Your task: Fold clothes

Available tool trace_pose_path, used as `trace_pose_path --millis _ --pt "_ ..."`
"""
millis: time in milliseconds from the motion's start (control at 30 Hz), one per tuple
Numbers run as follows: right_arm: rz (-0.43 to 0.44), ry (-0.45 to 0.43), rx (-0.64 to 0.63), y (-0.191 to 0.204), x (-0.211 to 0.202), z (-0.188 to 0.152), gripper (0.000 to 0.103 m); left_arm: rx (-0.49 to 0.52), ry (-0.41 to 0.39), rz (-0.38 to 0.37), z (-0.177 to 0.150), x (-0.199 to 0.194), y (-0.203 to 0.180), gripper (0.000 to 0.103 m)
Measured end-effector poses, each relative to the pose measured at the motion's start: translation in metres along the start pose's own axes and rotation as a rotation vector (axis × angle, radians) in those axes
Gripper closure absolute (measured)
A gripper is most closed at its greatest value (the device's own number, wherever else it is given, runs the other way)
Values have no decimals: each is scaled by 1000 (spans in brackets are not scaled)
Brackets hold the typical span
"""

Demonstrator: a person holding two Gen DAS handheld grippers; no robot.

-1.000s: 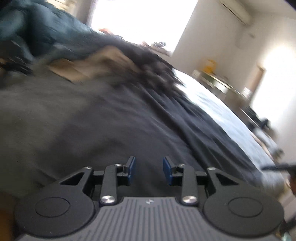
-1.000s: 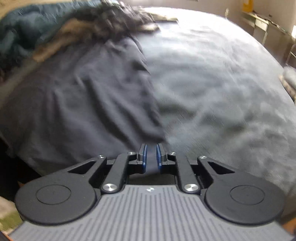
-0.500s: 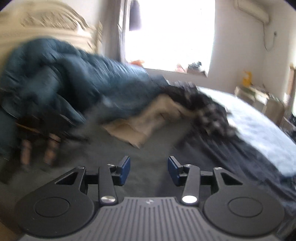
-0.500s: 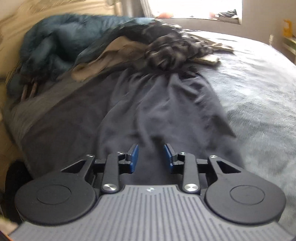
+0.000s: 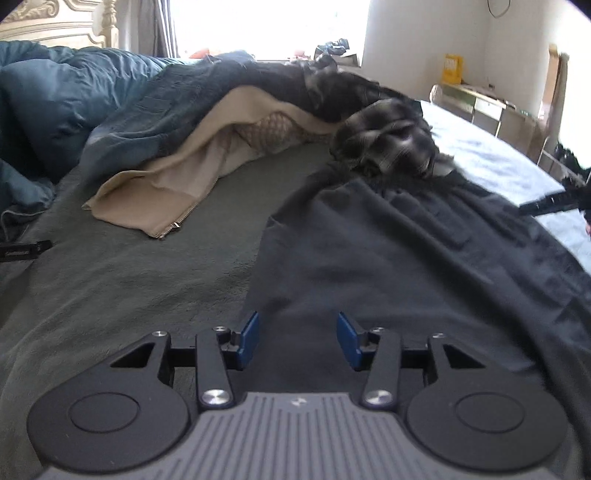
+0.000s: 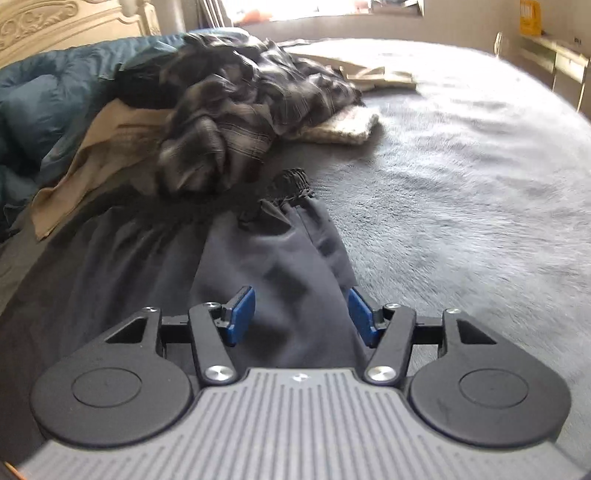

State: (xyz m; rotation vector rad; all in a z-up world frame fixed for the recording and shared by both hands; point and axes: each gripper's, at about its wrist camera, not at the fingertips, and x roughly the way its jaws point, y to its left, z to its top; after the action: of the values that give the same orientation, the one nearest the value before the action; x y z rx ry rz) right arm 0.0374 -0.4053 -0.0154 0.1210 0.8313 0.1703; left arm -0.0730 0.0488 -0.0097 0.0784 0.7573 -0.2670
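One dark garment [image 5: 424, 258], one tan jacket [image 5: 192, 173], one plaid shirt [image 5: 388, 140]

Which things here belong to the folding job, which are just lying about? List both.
Job: dark trousers; plaid shirt; tan zip jacket; left claw, right claw, both open, empty.
Lying about: blue duvet; headboard; yellow box.

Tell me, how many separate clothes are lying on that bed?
4 that I can tell apart: dark trousers nearest, a plaid shirt heaped behind them, a tan zip jacket to its left, a cream knit to its right. The heap may hide more.
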Motion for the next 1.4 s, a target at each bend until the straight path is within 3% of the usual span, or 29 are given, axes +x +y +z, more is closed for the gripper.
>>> trace_pose_path --millis 100,167,233,433,833,933,967,1033,1167,1333,1400 --pt "22 61 13 0 22 8 51 -4 -9 7 2 10 1 52" --pt "17 93 -20 5 27 7 101 -9 -8 9 2 16 1 52" --pt "-32 80 -98 16 25 4 102 -3 -2 9 2 22 1 52" --pt "-146 26 -176 12 16 11 102 19 3 15 4 33 -1 52" --pt "-248 47 -201 -12 31 11 101 56 10 44 10 49 -5 51" --pt "-258 52 -172 -19 34 8 92 67 11 80 8 52 -6 51" --pt "-259 33 -156 -21 27 8 79 68 -2 98 7 48 -8 51" --pt "-257 -1 -122 -26 12 7 70 75 -30 97 6 34 -14 51" --pt "-184 -21 -19 -46 -41 -4 62 98 -99 -2 0 -16 -41 51" --pt "-75 -25 62 -71 -128 -41 62 145 -106 -252 -15 -66 -100 51" --pt "-18 11 85 -78 -151 -64 62 153 -75 -353 -24 -78 -126 51"
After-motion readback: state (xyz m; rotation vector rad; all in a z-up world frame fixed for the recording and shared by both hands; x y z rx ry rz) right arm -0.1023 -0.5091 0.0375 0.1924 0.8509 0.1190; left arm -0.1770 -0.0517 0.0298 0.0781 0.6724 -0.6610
